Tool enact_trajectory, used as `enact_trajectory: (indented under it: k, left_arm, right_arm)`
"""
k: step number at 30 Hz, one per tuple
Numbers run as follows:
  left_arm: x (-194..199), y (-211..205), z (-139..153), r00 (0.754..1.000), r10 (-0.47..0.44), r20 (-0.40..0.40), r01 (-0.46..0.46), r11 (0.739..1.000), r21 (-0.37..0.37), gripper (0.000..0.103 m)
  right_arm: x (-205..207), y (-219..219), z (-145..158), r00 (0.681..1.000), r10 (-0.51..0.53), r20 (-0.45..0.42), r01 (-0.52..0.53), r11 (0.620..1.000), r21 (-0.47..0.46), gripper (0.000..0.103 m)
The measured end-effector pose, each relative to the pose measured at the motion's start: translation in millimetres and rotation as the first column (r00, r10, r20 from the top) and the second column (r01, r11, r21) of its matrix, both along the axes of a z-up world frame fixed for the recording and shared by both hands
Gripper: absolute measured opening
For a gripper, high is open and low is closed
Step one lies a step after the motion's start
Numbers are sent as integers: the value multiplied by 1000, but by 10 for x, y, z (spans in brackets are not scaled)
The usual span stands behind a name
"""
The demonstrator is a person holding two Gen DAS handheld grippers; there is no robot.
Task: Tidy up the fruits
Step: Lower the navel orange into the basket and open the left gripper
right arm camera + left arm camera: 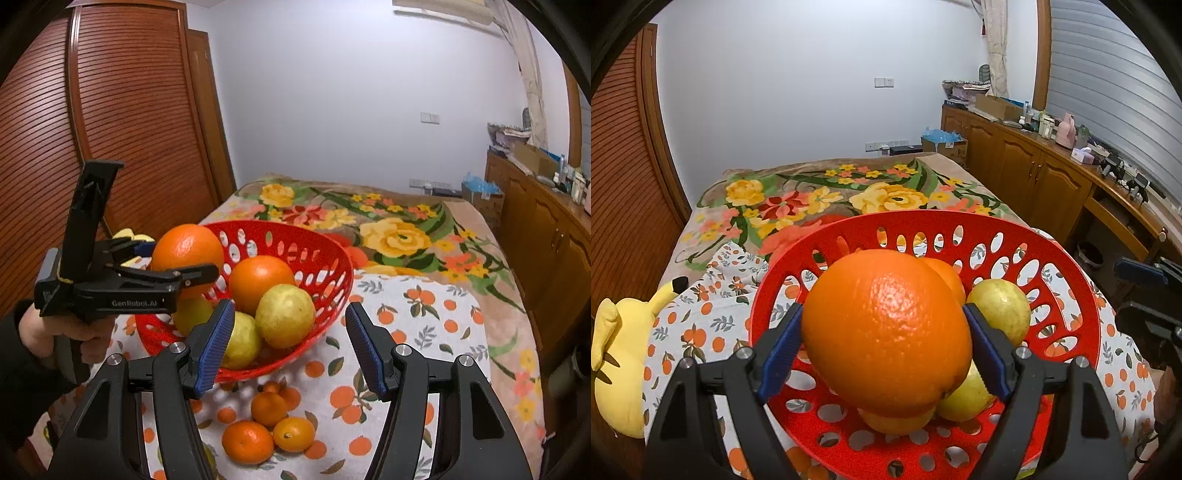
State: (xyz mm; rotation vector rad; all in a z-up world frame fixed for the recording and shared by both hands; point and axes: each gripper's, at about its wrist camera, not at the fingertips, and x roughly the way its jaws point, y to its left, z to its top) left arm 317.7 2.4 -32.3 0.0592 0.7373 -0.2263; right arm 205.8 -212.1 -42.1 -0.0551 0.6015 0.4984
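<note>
A large orange (886, 328) is clamped between the blue pads of my left gripper (882, 308), which hangs over the near-left part of the red perforated basket (1071, 295). The right wrist view shows that left gripper (181, 260) with the orange (186, 247) above the basket's left rim (332, 266). Inside the basket lie another orange (258, 278) and three yellow-green lemons (284, 315). My right gripper (290, 308) stands open in front of the basket with nothing between its pads. Three small tangerines (247, 441) sit on the orange-print cloth (424, 332) below it.
The cloth lies on a bed with a floral blanket (395, 236). A yellow plush toy (617, 350) lies left of the basket. A wooden cabinet (1034, 173) with clutter on top runs along the right, and a slatted wardrobe (129, 129) stands at left. A person's hand (55, 332) holds the left gripper.
</note>
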Motion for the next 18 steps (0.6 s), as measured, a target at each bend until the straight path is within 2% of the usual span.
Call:
enact_trajectory:
  k: [12, 18]
  left_arm:
    - [-74, 23, -62, 1000, 14, -12, -14, 1000, -12, 87]
    - [-355, 90, 91, 999, 17, 44, -15, 999, -51, 88]
  right_arm:
    - [-169, 8, 37, 1000, -14, 9, 14, 1000, -9, 64]
    - [-261, 10, 16, 1000, -24, 9, 24, 1000, -11, 64]
